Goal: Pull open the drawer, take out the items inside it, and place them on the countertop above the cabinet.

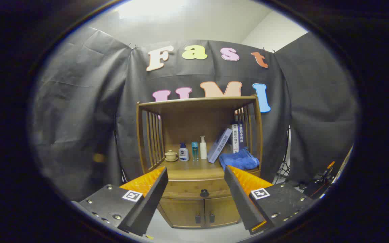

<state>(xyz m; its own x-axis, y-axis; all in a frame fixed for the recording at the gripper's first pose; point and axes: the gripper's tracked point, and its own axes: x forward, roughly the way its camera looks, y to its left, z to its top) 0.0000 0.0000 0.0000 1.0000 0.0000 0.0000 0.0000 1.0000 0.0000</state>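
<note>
A wooden cabinet [198, 162] stands ahead against the booth wall. Its drawer [194, 189] is closed, with a dark round knob [204, 193] at its middle. The countertop [189, 168] lies above the drawer, under an open shelf frame. My gripper [196, 175] is open, its two orange-and-black fingers spread wide, with nothing between them. The knob sits beyond the fingertips, between them and some way off. What the drawer holds is hidden.
On the countertop stand a small lidded cup [171, 155], a blue-and-white bottle [183, 152], a teal bottle [195, 150], a white pump bottle [203, 147], leaning books [230, 141] and a folded blue towel [239, 159]. Two lower doors [198, 212] sit under the drawer. A tripod [284, 172] stands right.
</note>
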